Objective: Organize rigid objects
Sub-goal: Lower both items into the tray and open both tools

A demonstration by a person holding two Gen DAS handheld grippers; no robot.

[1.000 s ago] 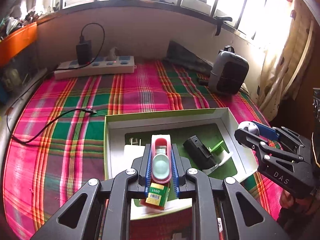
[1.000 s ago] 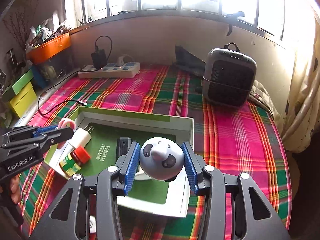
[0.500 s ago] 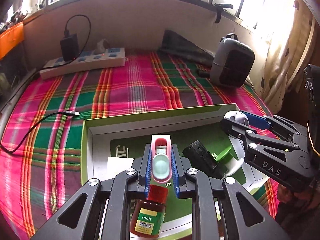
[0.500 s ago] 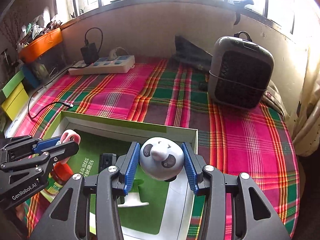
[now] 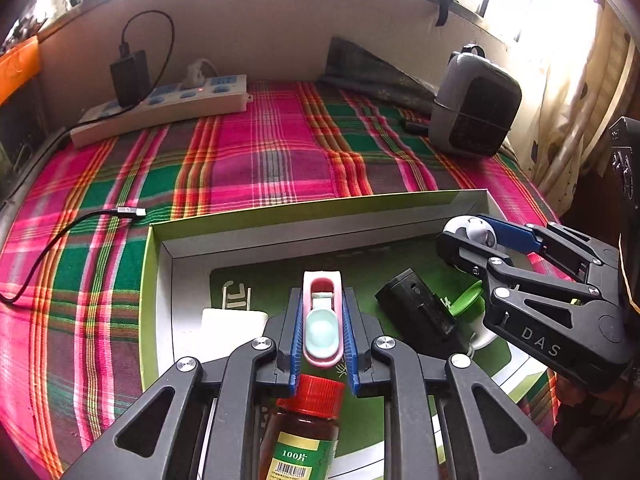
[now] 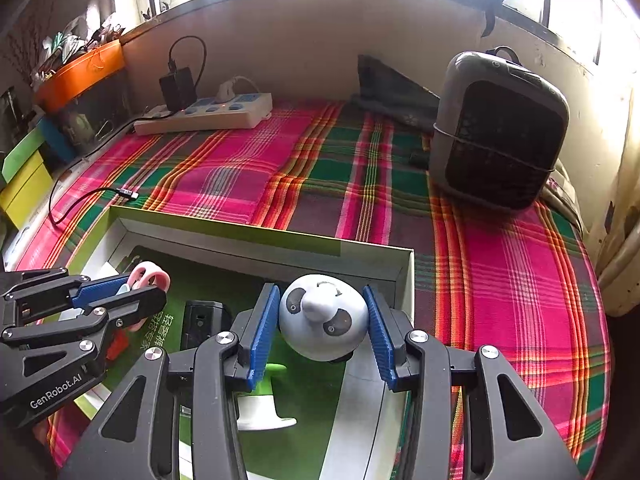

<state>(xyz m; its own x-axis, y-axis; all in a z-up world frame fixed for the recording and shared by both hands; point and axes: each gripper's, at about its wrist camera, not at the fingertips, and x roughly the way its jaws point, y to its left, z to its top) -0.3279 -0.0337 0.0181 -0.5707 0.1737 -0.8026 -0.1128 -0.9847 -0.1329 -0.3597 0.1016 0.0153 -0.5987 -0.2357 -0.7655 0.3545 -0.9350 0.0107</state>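
While both grippers are held over the open green-rimmed box [image 5: 154, 280], which lies on the plaid cloth [image 5: 260, 152] and fills the lower half of both views, the coming move is judged to turn on what lies directly under each held thing. Inside the box, from largest to smallest, a brown bottle with a red cap [image 5: 308, 424] is seen at the bottom centre of the left wrist view, a black block [image 5: 416, 312] lies right of centre with its long axis running from upper left to lower right, a white adapter [image 5: 232, 320] sits at the left wall, and a green-and-white piece [image 6: 264, 396] lies beside the block.

The right gripper [image 6: 322, 320] is clamped on the panda-faced ball [image 6: 323, 316], which hangs above the box's right edge, near its far right corner. The left gripper [image 5: 322, 328] is pressed shut on a slim pink clipper-like item [image 5: 322, 320], its long axis running straight away from the camera. The bottle cap appears to sit just under the jaws, though whether it is touched cannot be settled from this angle. A release there would probably land the pink item on the bottle, so free floor towards the upper middle of the box seems the better target.
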